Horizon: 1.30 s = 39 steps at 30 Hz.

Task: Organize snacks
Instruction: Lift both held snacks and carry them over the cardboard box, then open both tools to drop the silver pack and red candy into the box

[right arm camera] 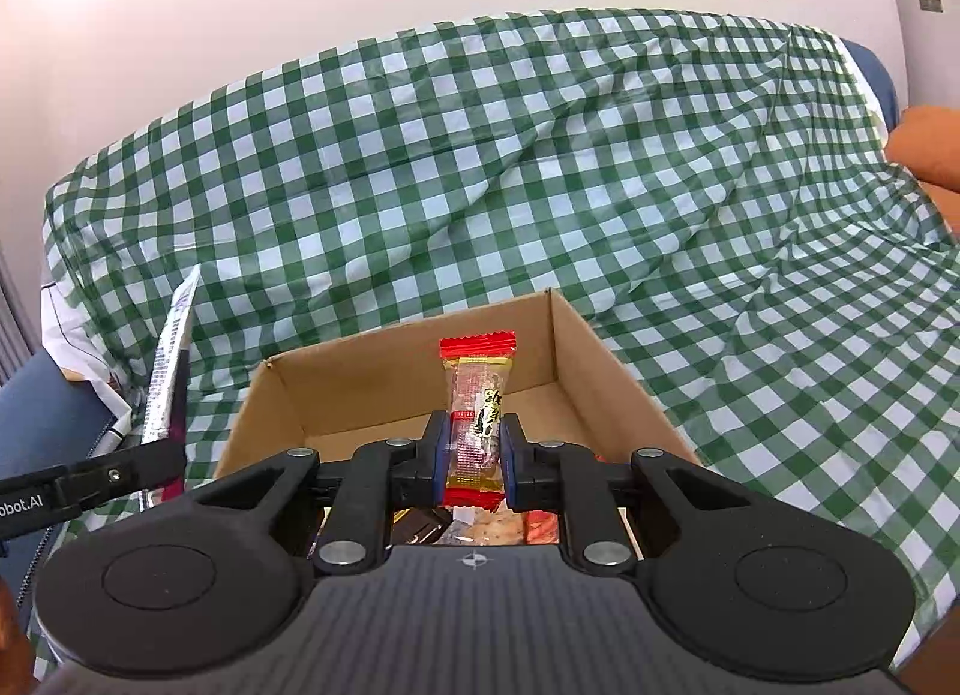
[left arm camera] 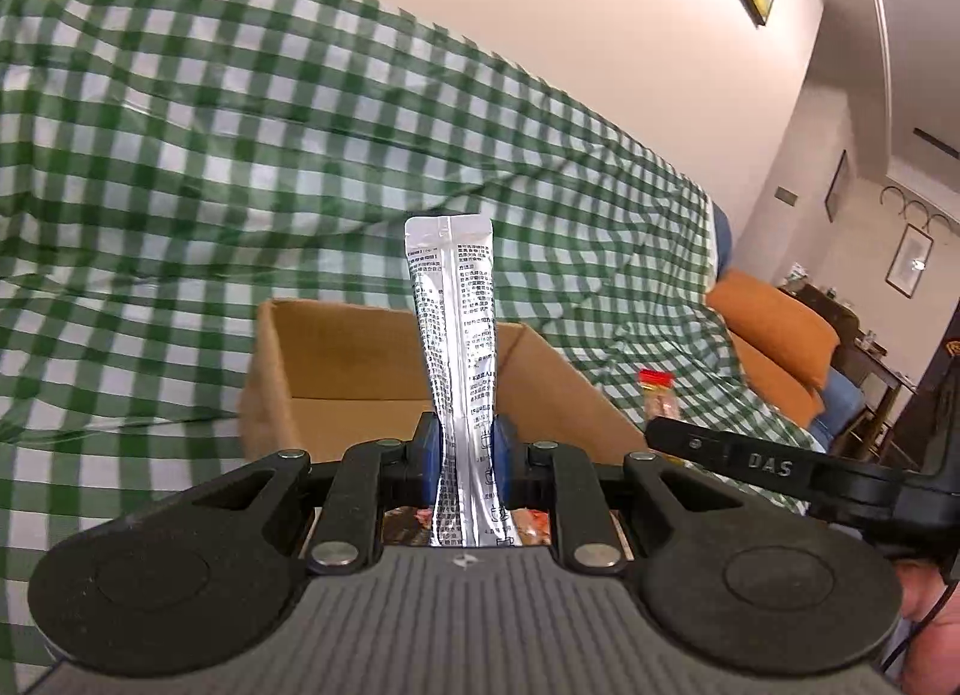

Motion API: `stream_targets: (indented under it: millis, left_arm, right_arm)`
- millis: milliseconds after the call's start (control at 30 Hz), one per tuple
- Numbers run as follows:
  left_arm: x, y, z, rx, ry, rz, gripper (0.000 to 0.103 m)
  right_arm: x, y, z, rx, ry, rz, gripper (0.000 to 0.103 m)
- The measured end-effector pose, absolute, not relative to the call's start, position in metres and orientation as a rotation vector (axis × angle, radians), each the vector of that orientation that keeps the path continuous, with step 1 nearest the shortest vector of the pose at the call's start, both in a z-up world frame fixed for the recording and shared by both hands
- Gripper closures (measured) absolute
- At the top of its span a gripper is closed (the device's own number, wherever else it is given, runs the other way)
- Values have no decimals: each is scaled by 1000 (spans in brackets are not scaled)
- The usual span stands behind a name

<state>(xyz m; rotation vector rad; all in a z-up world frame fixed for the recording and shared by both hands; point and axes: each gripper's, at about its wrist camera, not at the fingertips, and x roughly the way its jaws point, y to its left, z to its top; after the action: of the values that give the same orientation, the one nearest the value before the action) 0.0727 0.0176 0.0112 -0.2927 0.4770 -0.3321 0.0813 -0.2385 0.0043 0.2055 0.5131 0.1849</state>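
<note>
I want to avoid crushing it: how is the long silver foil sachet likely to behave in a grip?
The silver foil sachet probably holds its shape fairly well: it stands upright above the left gripper without drooping. It looks soft, though, since it narrows to a waist where the blue pads pinch it. Its glossy foil may be slippery.

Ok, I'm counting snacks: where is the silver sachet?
The silver sachet stands upright, pinched in the left gripper, in front of the cardboard box on the checked cloth.
</note>
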Motion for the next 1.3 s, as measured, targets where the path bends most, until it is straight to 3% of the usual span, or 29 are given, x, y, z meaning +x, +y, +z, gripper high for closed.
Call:
stream_targets:
  millis: [333,400,433,467,567,667,833,1033,1100,1133,1300]
  left_arm:
    - [81,8,3,-270,508,-391,80]
    - [81,7,2,-270,528,-400,66]
    - [81,6,2,-266,531,-399,50]
    - [80,6,2,-256,523,-396,41]
    - [75,6,3,-231,511,-394,34]
    - [65,7,7,-197,483,-373,21]
    - [32,-3,19,-137,402,-305,19]
    - [1,-29,30,-199,444,-284,18]
    - [-9,-38,40,-230,451,-258,12]
    - [-13,-42,45,-241,457,-231,1]
    - [-29,-54,57,-241,477,-113,0]
  right_arm:
    - [83,-235,3,163,513,150,84]
    - [83,-235,3,162,519,151,84]
    - [83,-234,2,158,521,147,83]
    - [83,-233,2,152,523,146,75]
    - [81,-233,2,140,527,143,42]
    - [77,-234,3,109,515,138,30]
    - [69,-246,4,92,518,136,5]
    - [46,-268,11,104,497,101,1]
    - [37,-277,13,120,498,89,1]
    - [34,-280,13,127,501,82,1]
    - [11,-299,13,149,530,57,1]
